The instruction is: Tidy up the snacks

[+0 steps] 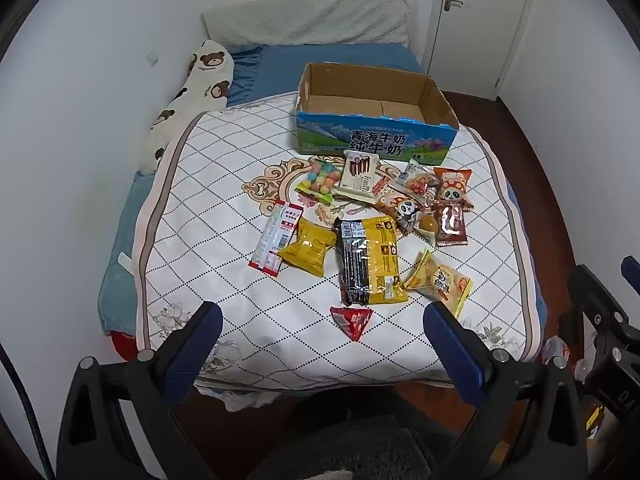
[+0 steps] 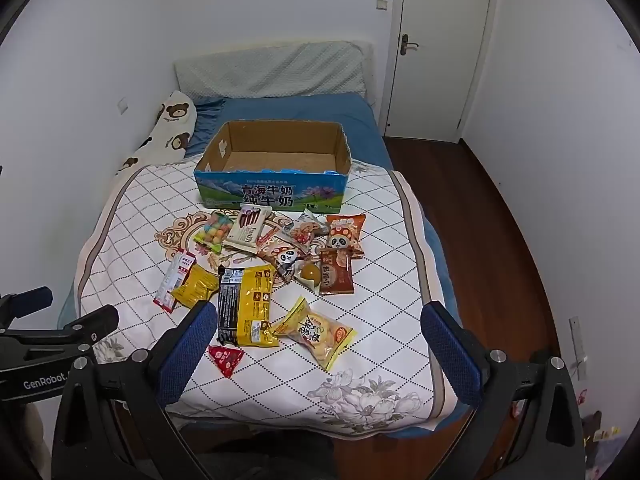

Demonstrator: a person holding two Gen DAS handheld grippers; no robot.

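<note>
Here both claws, left claw (image 1: pixel 320 334) and right claw (image 2: pixel 318 330), gape empty above crinkly snack packets (image 1: pixel 368 264).

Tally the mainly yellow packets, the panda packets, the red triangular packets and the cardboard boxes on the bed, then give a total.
Mainly yellow packets: 3
Panda packets: 2
Red triangular packets: 1
Cardboard boxes: 1
Total: 7

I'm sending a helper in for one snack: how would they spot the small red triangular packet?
On the quilt, start at the cardboard box and come toward the foot of the bed, past the big yellow-and-black bag. Just beyond it lies the red packet, alone: the only triangular one, and the smallest.
</note>
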